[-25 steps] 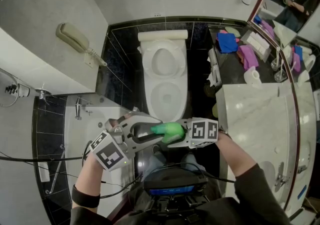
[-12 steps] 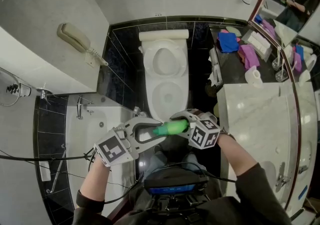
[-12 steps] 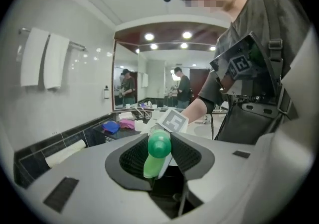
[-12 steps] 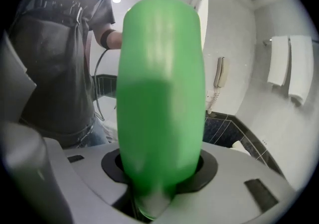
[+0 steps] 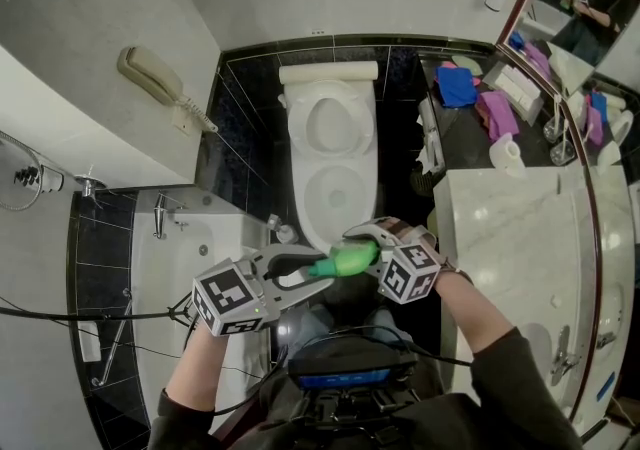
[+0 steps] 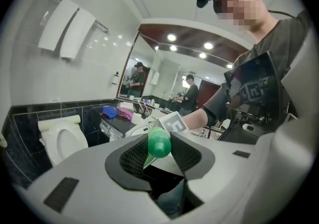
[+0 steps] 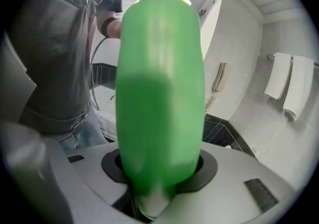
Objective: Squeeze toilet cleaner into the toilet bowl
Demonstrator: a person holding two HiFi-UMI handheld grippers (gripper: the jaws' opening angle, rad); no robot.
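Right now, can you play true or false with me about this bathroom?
The toilet has its lid up. True.
The bottle is red. False: it is green.
Only one gripper holds the bottle. False: the left gripper and the right gripper both grip it.
A phone hangs on the wall. True.
The blue cloth is in the toilet. False: it lies on the dark counter.
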